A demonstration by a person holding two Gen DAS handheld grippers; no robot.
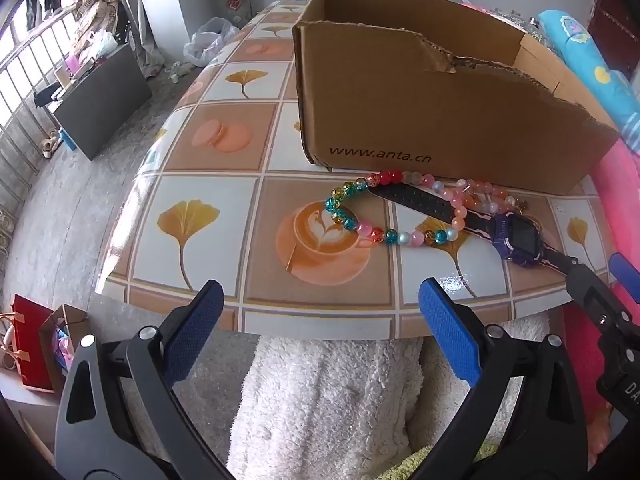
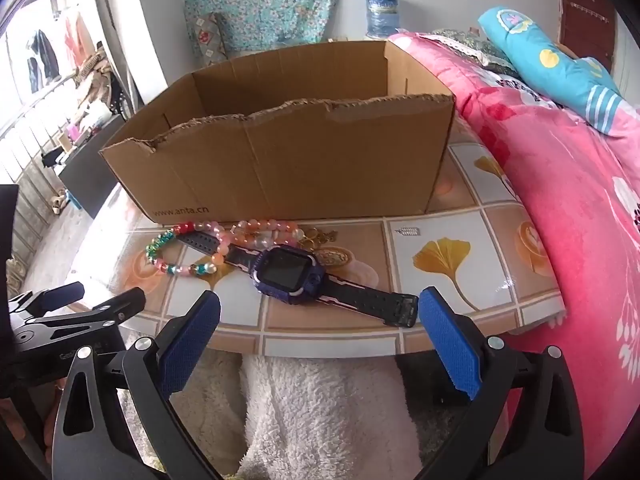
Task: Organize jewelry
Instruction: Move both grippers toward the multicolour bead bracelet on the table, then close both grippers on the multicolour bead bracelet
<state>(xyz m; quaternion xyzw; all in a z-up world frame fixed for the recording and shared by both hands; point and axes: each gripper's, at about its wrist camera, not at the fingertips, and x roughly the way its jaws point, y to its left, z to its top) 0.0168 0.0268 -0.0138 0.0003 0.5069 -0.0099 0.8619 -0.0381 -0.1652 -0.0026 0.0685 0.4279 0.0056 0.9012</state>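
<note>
Both grippers, left (image 1: 320, 340) and right (image 2: 320, 344), gape empty; lifting the purple plastic watch (image 2: 290, 276) could drag the tangled multicoloured bead bracelet (image 2: 180, 258).

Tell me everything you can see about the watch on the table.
The watch has a square dark screen in a purple, plastic-looking case and a black strap with pale edge markings. It lies flat, face up, unfastened, on the table before the box. Its far strap end runs under a multicoloured bracelet; the near end reaches the table edge, close to the open right gripper. Neither gripper holds it.
</note>
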